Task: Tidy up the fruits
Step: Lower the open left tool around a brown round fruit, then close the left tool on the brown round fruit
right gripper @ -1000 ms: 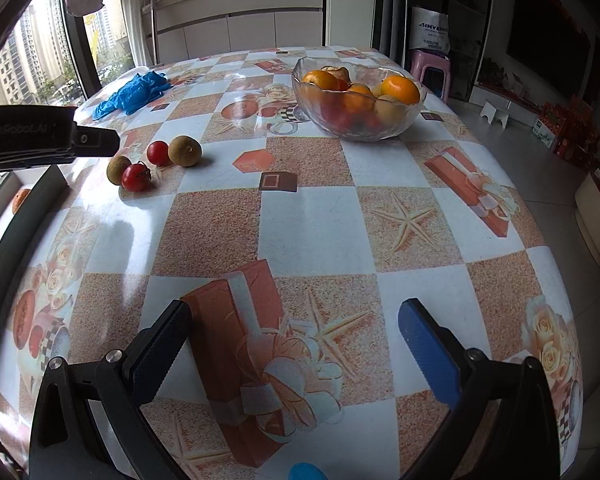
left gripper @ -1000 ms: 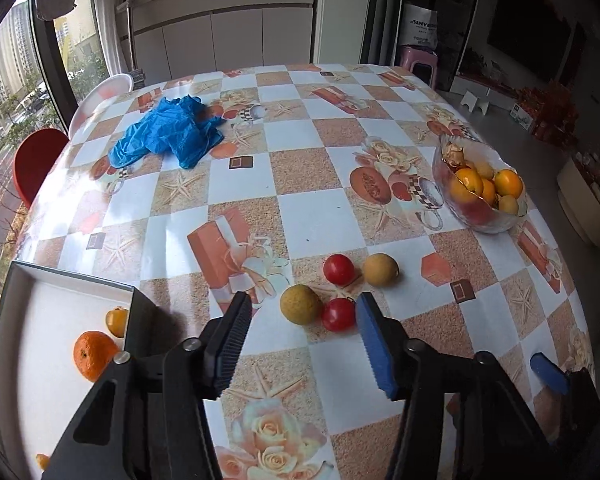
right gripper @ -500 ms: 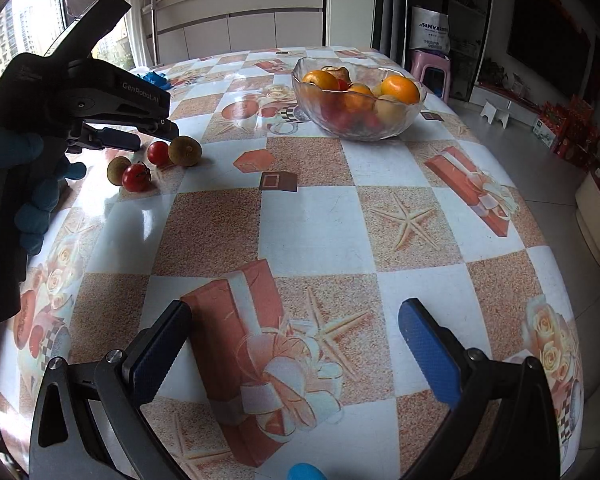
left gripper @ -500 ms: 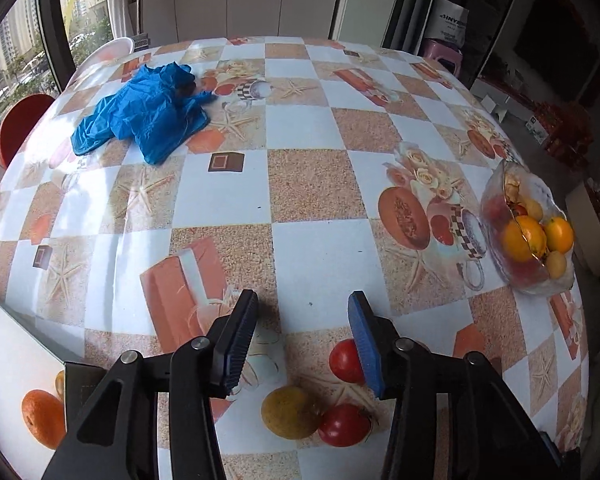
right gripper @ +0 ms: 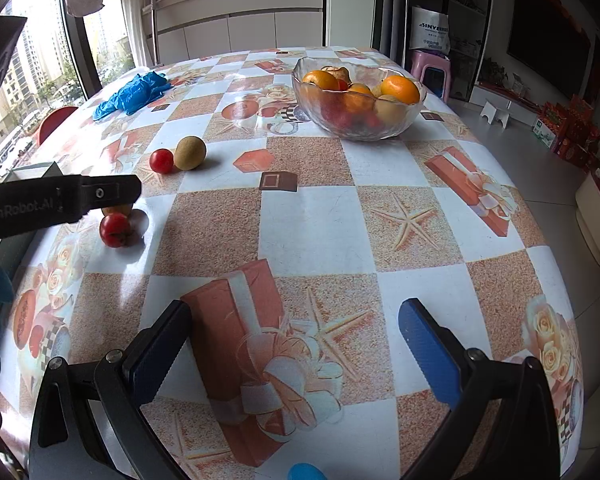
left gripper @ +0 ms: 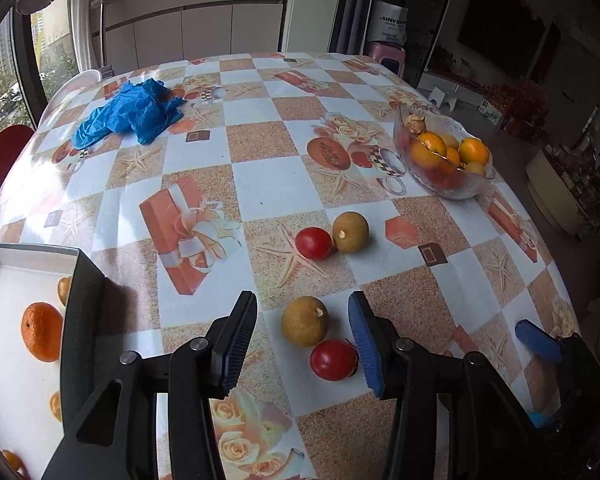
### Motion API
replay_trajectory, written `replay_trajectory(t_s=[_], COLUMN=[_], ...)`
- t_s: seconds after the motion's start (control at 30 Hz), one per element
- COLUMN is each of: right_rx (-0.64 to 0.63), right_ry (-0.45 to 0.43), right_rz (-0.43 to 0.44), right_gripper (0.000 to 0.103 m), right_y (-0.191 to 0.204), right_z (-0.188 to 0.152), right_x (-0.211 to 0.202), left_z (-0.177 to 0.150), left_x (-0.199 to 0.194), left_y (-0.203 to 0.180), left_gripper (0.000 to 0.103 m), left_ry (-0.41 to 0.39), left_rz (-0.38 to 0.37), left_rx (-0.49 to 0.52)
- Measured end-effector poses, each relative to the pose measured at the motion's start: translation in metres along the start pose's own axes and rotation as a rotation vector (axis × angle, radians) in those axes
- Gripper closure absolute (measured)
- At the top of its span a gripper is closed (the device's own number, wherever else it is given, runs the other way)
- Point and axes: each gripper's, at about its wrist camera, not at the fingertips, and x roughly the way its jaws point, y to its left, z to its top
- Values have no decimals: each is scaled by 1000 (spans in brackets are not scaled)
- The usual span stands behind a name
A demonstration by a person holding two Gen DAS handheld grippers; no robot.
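Left wrist view shows a brownish-yellow fruit [left gripper: 304, 321] and a red tomato [left gripper: 333, 359] lying on the table [left gripper: 260, 184] between my left gripper's [left gripper: 302, 340] parted, empty fingers, while my right gripper [right gripper: 296, 344] gapes wide over bare tablecloth.

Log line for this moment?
left hand-held gripper: open, framing yellow-brown fruit | right hand-held gripper: open, empty | glass bowl: full
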Motion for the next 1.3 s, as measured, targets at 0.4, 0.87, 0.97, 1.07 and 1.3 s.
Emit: replay_trajectory(t_s=[0.4, 0.87, 0.97, 1.07, 1.3], right_rx=[0, 0, 0, 0, 0], right_ry=[0, 0, 0, -1, -1], right_rz=[0, 0, 0, 0, -1], right_gripper=[1, 1, 0, 1, 1], right_y=[0, 0, 0, 0, 0], right_z=[0, 0, 0, 0, 0], right_x=[0, 0, 0, 0, 0], left_z=[-8, -2, -4, -9, -14], left_x=[15, 19, 15, 4, -20], left_y=[0, -2, -4, -8, -17], left_gripper=[53, 74, 74, 74, 74], left_ry=[51, 30, 19, -14, -67], left_rz=[17, 5, -11, -12, -13], left_rx=[10, 2, 6, 29, 69])
